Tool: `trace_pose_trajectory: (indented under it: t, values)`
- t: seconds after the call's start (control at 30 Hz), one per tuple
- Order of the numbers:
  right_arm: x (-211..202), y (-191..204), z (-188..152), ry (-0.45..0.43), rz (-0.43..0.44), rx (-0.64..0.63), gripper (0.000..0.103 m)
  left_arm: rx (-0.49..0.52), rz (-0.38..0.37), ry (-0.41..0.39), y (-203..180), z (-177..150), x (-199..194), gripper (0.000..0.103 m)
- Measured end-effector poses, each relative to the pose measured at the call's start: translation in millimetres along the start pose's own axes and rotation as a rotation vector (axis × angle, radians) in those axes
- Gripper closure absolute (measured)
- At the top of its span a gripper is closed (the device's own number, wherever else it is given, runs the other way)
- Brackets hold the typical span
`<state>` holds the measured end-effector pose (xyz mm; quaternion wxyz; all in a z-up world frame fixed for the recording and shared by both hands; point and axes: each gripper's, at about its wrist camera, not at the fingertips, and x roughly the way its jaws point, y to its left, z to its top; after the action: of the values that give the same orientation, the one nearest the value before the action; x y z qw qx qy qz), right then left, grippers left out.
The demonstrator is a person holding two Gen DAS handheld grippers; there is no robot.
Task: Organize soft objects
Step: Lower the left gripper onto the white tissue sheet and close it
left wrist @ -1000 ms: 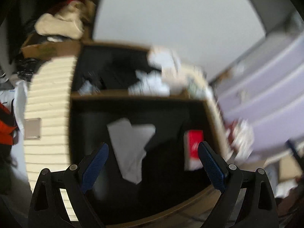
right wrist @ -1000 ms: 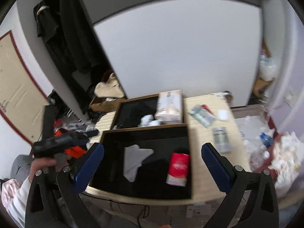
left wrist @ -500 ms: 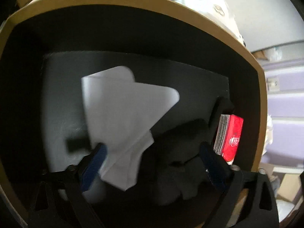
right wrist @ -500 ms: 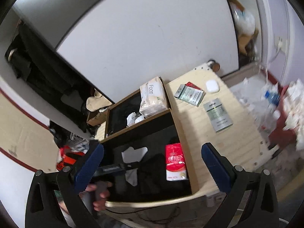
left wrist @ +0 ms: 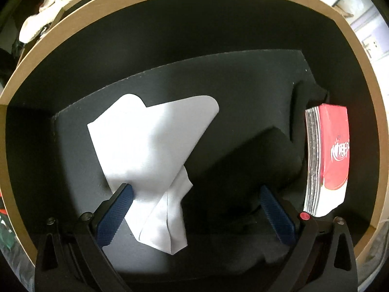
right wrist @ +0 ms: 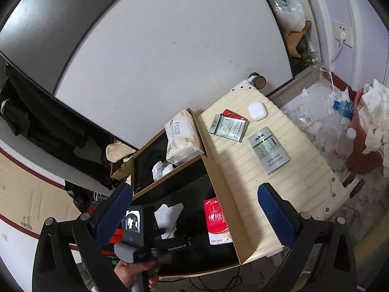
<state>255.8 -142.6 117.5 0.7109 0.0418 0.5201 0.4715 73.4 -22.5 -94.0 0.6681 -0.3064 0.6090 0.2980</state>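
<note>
I am holding the left tool [left wrist: 194,213] low inside the black box [left wrist: 218,7], its blue pads [left wrist: 114,215] spread wide apart with nothing between them. The white cloth [left wrist: 150,150] is lying on the box floor at centre left of the left wrist view, its crumpled lower end reaching down between the pads, just beside the left one; I cannot tell whether that pad is touching it. A dark soft garment [left wrist: 243,165] is lying to the right of the cloth, in the middle of the frame. At the right edge of the box a red tissue pack [left wrist: 328,158] is standing against the wall, close by the garment.

I am keeping the right tool [right wrist: 194,213] high above the desk [right wrist: 279,170], its pads also wide apart and gripping nothing. From there the box is sitting at lower centre of the frame, with the cloth [right wrist: 167,216] and the red pack [right wrist: 217,221] inside it, and the left tool's handle and my hand [right wrist: 136,271] are showing at the bottom. A second box compartment behind it is holding a tissue packet marked "face" [right wrist: 182,137] and some crumpled white tissues [right wrist: 161,169]. On the desk to the right, a white earbud case [right wrist: 257,111], a green-and-red packet [right wrist: 229,126] and a grey card [right wrist: 268,149] are lying apart from each other.
</note>
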Motion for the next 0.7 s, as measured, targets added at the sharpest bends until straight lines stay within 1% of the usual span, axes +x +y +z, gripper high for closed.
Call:
trace_pose_trajectory:
  t: [0.1,0.13,0.17,0.2,0.23,0.27,0.37,0.5,0.53,0.57,0.6,0.7]
  values:
    - [-2,0,1,-0.009,0.005,0.007,0.001,-0.015,0.012,-0.004,8,-1,-2,0.012]
    - [-3,0,1,-0.013,0.005,0.007,0.001,-0.015,0.019,-0.009,9,-2,-4,0.017]
    - [-4,-1,2,-0.018,0.004,0.007,0.001,-0.014,0.022,-0.02,9,-2,-6,0.03]
    - [-5,-1,2,-0.022,0.0,0.007,0.001,-0.001,0.027,-0.045,11,-3,-11,0.041]
    - [-5,-1,3,-0.022,-0.001,0.007,0.001,0.007,0.029,-0.062,13,-3,-15,0.065]
    - [-4,-1,3,-0.02,-0.002,0.005,0.001,0.006,0.029,-0.074,15,-2,-18,0.082]
    - [-1,0,2,-0.014,-0.007,-0.005,0.001,-0.04,0.007,-0.09,28,-3,-22,0.091]
    - [0,4,1,-0.017,-0.014,-0.035,0.001,-0.072,-0.01,-0.116,38,-7,-29,0.094]
    - [-1,4,2,-0.02,-0.016,-0.037,0.001,-0.077,-0.013,-0.138,41,-8,-36,0.095]
    - [-1,3,2,-0.023,-0.016,-0.035,0.001,-0.087,-0.021,-0.187,44,-8,-48,0.095]
    - [-1,2,2,-0.022,-0.015,-0.032,0.001,-0.086,-0.025,-0.223,55,-1,-59,0.095]
    - [-2,-3,3,-0.019,-0.007,-0.003,0.001,-0.061,-0.008,-0.379,51,-1,-106,0.095]
